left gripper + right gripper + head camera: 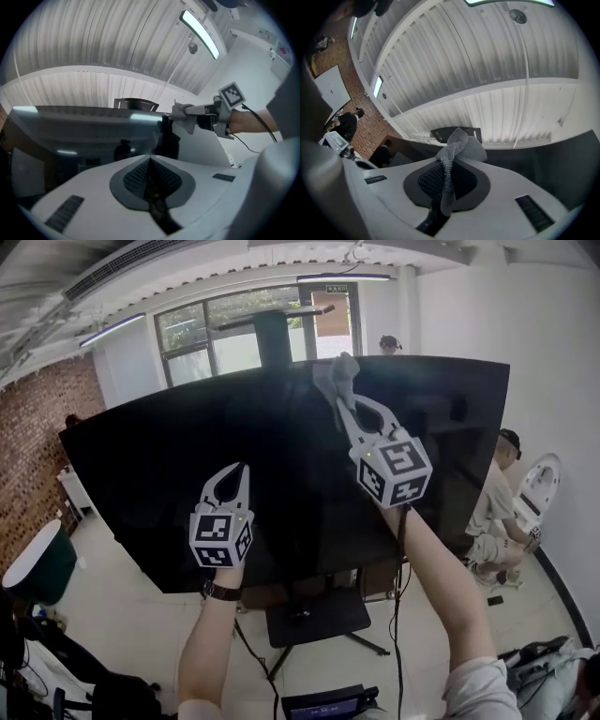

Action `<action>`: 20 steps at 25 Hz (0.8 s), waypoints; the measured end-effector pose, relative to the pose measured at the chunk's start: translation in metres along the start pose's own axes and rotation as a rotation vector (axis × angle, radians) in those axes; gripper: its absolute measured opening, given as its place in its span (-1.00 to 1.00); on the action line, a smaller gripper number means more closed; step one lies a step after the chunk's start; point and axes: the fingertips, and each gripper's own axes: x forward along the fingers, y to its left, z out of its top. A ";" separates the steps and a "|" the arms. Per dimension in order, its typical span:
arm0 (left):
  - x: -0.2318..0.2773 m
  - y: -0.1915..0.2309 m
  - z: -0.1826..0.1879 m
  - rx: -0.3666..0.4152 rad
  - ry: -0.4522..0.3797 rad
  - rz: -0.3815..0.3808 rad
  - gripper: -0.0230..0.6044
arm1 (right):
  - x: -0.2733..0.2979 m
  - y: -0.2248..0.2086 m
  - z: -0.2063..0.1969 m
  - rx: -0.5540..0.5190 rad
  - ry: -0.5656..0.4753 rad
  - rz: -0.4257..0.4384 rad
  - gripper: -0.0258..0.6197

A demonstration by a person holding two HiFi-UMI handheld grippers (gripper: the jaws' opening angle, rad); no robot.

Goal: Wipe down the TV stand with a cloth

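A big black TV [169, 474] on a wheeled stand [314, 615] fills the head view. My right gripper [341, 401] is raised at the TV's top edge, shut on a grey cloth [336, 377]. The right gripper view shows the cloth [452, 161] pinched between the jaws and bunched above them. My left gripper [241, 467] is held lower in front of the dark screen [79, 136], jaws closed together with nothing in them [149, 161]. The left gripper view also catches the right gripper [187, 112] with the cloth [183, 119] at the TV's top edge.
A person [497, 502] sits at the right by a white wall. A dark post [274, 338] rises behind the TV. Brick wall [33, 437] and a round dark bin [37, 568] stand at the left. Cables run across the floor [141, 634].
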 end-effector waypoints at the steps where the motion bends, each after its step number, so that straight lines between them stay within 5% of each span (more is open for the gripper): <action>1: -0.009 -0.005 -0.019 -0.016 0.003 -0.007 -0.86 | -0.018 0.024 -0.025 0.011 0.009 0.013 -0.84; 9: -0.083 -0.048 -0.248 -0.129 0.199 -0.068 -0.86 | -0.120 0.170 -0.286 0.150 0.295 0.047 -0.84; 20: -0.152 -0.092 -0.573 -0.126 0.310 -0.023 -0.86 | -0.232 0.307 -0.601 0.235 0.340 0.109 -0.84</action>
